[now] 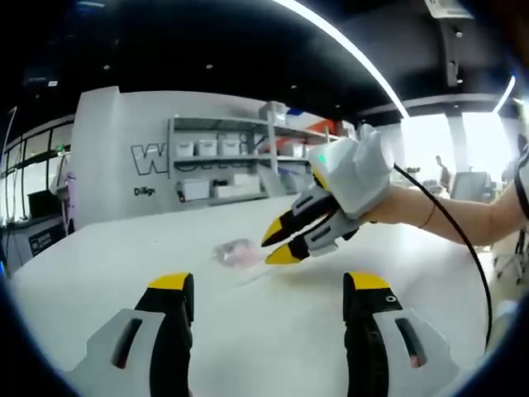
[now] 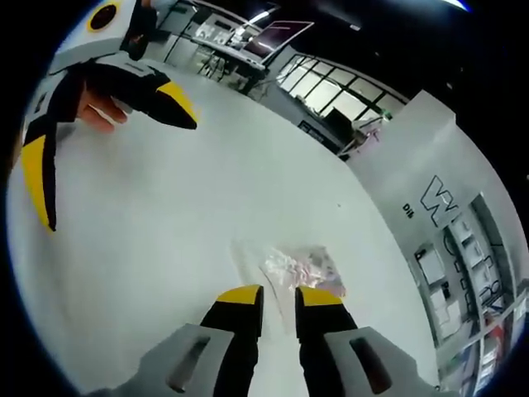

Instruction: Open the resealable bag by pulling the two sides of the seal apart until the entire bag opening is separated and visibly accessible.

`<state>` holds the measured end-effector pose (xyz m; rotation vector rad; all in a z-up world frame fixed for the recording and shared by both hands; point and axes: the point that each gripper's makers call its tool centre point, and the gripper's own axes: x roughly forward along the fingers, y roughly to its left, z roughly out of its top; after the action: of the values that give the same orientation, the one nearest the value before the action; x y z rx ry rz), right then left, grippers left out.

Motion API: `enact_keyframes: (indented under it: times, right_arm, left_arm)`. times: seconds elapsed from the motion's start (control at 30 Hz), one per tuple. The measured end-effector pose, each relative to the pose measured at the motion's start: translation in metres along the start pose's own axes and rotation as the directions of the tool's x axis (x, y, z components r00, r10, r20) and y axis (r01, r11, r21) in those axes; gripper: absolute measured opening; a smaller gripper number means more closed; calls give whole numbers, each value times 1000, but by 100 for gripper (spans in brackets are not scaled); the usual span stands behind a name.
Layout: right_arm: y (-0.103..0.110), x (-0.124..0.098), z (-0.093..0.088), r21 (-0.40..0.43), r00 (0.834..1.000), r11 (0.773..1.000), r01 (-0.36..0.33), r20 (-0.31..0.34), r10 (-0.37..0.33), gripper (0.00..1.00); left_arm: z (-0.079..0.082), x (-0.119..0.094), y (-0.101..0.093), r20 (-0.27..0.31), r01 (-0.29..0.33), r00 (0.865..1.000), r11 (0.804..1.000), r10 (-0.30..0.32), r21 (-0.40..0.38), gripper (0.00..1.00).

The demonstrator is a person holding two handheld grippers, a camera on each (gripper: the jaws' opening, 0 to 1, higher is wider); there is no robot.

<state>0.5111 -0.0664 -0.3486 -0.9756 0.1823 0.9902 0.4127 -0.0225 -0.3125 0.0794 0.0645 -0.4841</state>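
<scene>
On the white table [image 1: 124,256], clear resealable bag [image 2: 291,266] with pinkish contents, flat, left gripper [image 1: 279,296] jaws wide, right gripper [image 2: 279,299] jaws narrow.

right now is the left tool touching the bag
Apart: the left gripper view shows bare table between the left tool and the bag.

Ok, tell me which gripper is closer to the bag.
The right gripper: its nearly closed yellow tips sit right at the resealable bag, while the left gripper stands wide open, farther back across the table.

bag [image 2: 291,266]: clear glossy plastic, crinkled | table [image 2: 207,190]: smooth matt white
</scene>
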Motion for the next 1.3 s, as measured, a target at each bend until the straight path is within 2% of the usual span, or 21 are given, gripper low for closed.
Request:
enact_keyframes:
  times: [0.4,0.67,1.17,1.3]
  right_arm:
    - [4,5,-5,-3,1000,1000,-19,-8,19,9]
    - [5,7,-3,-19,1000,999,-28,-4,28,3]
    - [5,4,-5,-21,1000,1000,-23,-8,23,3]
    - [5,4,-1,-30,1000,999,-25,1,25,2]
  left_arm:
    - [0,1,1,0,-2,1000,1000,2,0,73]
    - [-1,1,0,-4,0,1000,1000,0,0,73]
    - [-2,1,-1,-9,2,1000,1000,-2,5,73]
    - [-3,1,-1,-11,3,1000,1000,-3,6,73]
